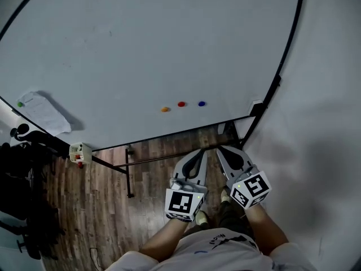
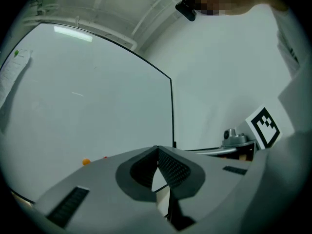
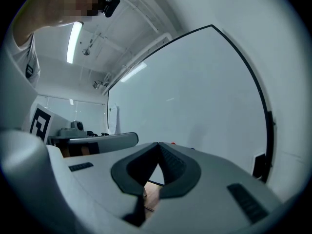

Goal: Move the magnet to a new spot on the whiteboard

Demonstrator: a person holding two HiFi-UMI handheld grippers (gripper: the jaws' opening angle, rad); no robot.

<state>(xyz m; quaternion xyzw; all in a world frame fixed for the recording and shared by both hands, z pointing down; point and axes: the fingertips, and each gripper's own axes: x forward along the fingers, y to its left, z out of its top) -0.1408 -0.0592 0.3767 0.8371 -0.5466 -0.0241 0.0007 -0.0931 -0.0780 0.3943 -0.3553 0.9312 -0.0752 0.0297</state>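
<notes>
Three small round magnets sit in a row low on the whiteboard (image 1: 141, 49): orange (image 1: 164, 109), red (image 1: 181, 104) and blue (image 1: 201, 103). Both grippers hang low in front of the person's body, below the board's bottom edge and apart from the magnets. The left gripper (image 1: 201, 152) is shut with its tips together and nothing between them; in the left gripper view (image 2: 157, 148) the orange magnet (image 2: 86, 162) shows far off to the left. The right gripper (image 1: 221, 150) is beside it, also shut and empty (image 3: 158, 144).
A paper sheet (image 1: 42, 112) is pinned by a green magnet (image 1: 20, 104) at the board's left. A small tray with markers (image 1: 80, 151) hangs on the lower frame. The board's stand leg (image 1: 130, 176) rests on wooden floor. A white wall (image 1: 321, 123) is at right.
</notes>
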